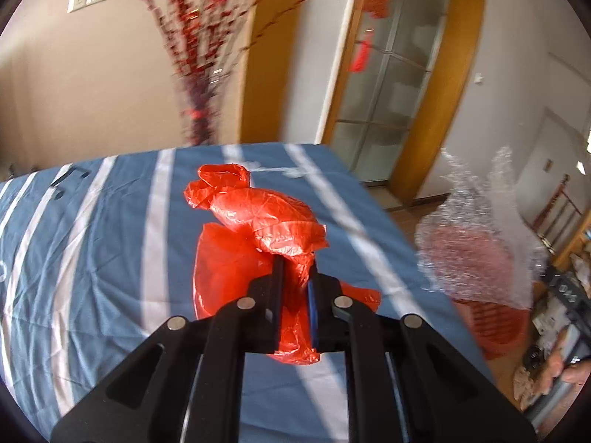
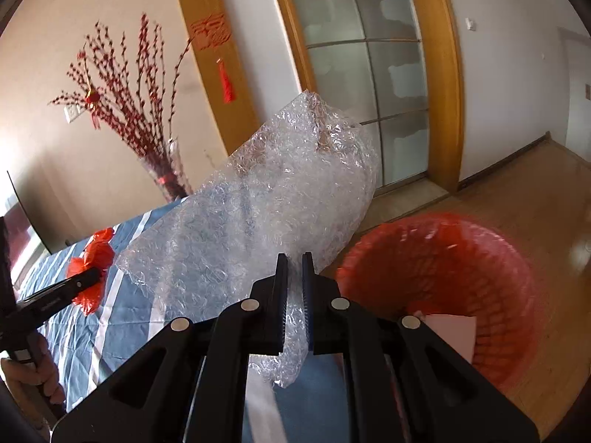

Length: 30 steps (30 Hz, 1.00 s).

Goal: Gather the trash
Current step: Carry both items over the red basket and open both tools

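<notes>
Your left gripper (image 1: 295, 277): fingers pinched on a crumpled red plastic bag (image 1: 255, 229), held above the blue-and-white striped tablecloth (image 1: 92, 258). Your right gripper (image 2: 294, 273): fingers clamped on the lower edge of a clear bubble wrap sheet (image 2: 258, 199), which rises up and away from the fingers, beside the table's edge. Red mesh wastebasket (image 2: 461, 284): on the wooden floor (image 2: 535, 192) just right of the table, a pale card (image 2: 454, 332) lying inside. Backdrop: vase of red-berried branches (image 2: 122, 103), glazed door (image 2: 362, 66).
</notes>
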Each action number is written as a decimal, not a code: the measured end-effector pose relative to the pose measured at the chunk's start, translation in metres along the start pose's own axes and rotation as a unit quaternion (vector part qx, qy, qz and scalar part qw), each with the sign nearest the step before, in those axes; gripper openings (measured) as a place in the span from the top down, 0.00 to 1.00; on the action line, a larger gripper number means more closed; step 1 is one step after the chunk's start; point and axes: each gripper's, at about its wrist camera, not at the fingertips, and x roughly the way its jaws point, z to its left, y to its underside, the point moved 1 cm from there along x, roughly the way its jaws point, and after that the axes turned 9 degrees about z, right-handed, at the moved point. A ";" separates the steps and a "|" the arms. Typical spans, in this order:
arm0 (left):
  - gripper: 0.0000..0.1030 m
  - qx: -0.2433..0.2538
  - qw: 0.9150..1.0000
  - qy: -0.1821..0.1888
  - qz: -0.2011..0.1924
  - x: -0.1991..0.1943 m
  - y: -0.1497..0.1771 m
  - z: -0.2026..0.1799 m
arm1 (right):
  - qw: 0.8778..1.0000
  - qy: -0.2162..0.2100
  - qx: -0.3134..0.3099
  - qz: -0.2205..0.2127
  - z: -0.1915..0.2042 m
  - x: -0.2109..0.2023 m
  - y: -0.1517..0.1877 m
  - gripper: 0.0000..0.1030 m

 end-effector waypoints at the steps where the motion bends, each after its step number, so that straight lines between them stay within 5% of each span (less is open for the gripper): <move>1: 0.88 0.010 1.000 0.010 -0.003 -0.004 0.001 -0.012 | 1.000 0.005 0.003 -0.006 -0.006 -0.006 0.000 0.92; 10: 0.88 0.072 0.995 0.073 -0.005 -0.009 0.010 -0.090 | 0.998 0.031 0.036 -0.031 -0.050 -0.034 0.008 0.92; 30: 0.88 0.130 0.980 0.146 0.026 0.023 0.017 -0.184 | 0.995 0.062 0.072 -0.036 -0.110 -0.042 0.020 0.92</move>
